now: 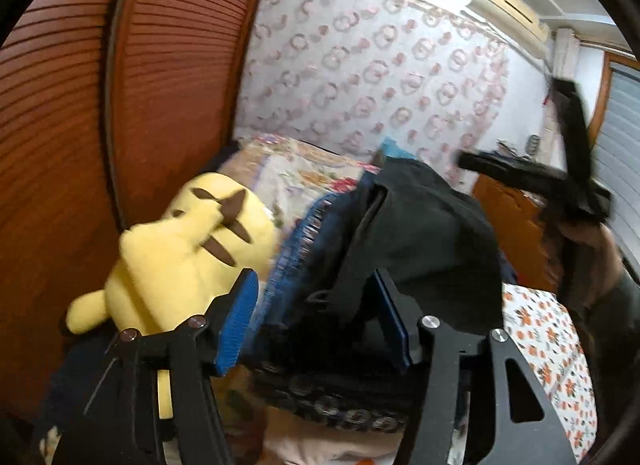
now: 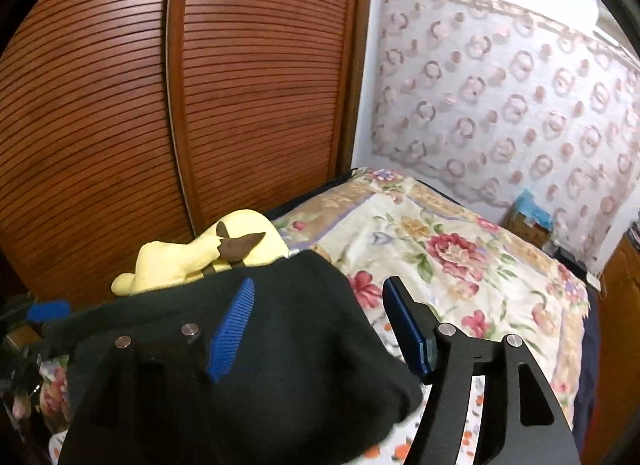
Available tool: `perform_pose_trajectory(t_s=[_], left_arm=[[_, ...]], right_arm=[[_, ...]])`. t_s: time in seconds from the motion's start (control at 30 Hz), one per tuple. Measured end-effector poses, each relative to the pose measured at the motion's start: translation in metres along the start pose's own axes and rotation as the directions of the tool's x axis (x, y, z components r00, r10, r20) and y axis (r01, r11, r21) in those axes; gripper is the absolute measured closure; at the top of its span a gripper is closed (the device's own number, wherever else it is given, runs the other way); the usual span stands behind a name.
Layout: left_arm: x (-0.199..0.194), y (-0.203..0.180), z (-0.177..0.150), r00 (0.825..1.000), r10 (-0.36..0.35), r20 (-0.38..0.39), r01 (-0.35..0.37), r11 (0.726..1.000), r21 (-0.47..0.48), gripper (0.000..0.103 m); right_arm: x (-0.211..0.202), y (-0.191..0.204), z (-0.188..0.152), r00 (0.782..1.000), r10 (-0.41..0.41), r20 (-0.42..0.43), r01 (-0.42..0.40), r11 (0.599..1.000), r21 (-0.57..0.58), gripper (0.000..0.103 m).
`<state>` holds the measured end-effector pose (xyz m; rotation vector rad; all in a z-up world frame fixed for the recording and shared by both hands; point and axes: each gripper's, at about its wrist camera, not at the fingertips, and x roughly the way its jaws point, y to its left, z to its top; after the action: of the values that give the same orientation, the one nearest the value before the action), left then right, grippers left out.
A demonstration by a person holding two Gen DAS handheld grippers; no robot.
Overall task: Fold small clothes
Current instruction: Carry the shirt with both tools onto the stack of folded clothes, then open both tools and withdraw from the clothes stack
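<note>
Between my left claw's [image 1: 316, 321] ribbed blue pads [image 1: 236, 321] I see a black garment [image 1: 424, 233] over a blue fringed cloth [image 1: 296, 249]. Just left of that claw is a yellow plush toy [image 1: 188, 241] with dark brown stripes. Ahead of my right claw [image 2: 320, 329], whose frame is black with blue pads, the bedspread [image 2: 440, 249] is cream with red and pink flowers. Beyond, the wall cloth [image 2: 520, 105] is white with pink rings; left, the slatted doors [image 2: 240, 85] are reddish brown.
</note>
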<state>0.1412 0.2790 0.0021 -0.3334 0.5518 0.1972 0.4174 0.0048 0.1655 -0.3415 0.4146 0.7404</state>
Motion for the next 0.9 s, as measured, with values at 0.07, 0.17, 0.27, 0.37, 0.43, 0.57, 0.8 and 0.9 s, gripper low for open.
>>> perform_pose_trajectory(t_s=[0.07,0.17,0.27,0.37,0.43,0.57,0.8,0.9], left_arm=[[0.0,0.007,0.002,0.999,0.033,-0.001,-0.033,0.999,-0.005,0.044],[-0.006,0.006,0.0,0.999,0.039,0.004,-0.039,0.999,0.012,0.044],[-0.02,-0.006,-0.003,0.999,0.029,0.023,-0.03,0.999,0.042,0.04],[-0.035,-0.023,-0.007,0.999,0.005,0.045,-0.009,0.997,0.082,0.04],[-0.043,-0.035,-0.009,0.998,-0.01,0.054,0.004,0.994,0.11,0.04],[-0.059,-0.06,-0.013,0.996,-0.041,0.085,0.027,0.987,0.159,0.039],[-0.083,-0.102,-0.021,0.991,-0.084,0.107,0.056,0.969,0.243,0.0],[-0.092,-0.117,-0.026,0.987,-0.123,0.106,0.092,0.96,0.264,0.0]], right_arm=[[-0.016,0.01,-0.011,1.0,0.001,0.012,-0.001,1.0,0.004,0.032],[-0.038,0.019,-0.029,1.0,0.002,0.027,-0.002,1.0,0.013,0.029],[-0.063,0.021,-0.042,0.999,0.0,0.039,-0.001,0.999,0.034,0.028],[-0.086,0.024,-0.059,0.998,-0.005,0.055,0.002,0.998,0.06,0.027],[-0.104,0.024,-0.071,0.998,-0.011,0.064,0.007,0.997,0.075,0.026],[-0.137,0.028,-0.092,0.996,-0.032,0.079,0.022,0.993,0.115,0.025],[-0.185,0.043,-0.117,0.989,-0.077,0.124,0.054,0.983,0.174,0.024],[-0.203,0.052,-0.124,0.984,-0.113,0.137,0.087,0.979,0.187,0.023]])
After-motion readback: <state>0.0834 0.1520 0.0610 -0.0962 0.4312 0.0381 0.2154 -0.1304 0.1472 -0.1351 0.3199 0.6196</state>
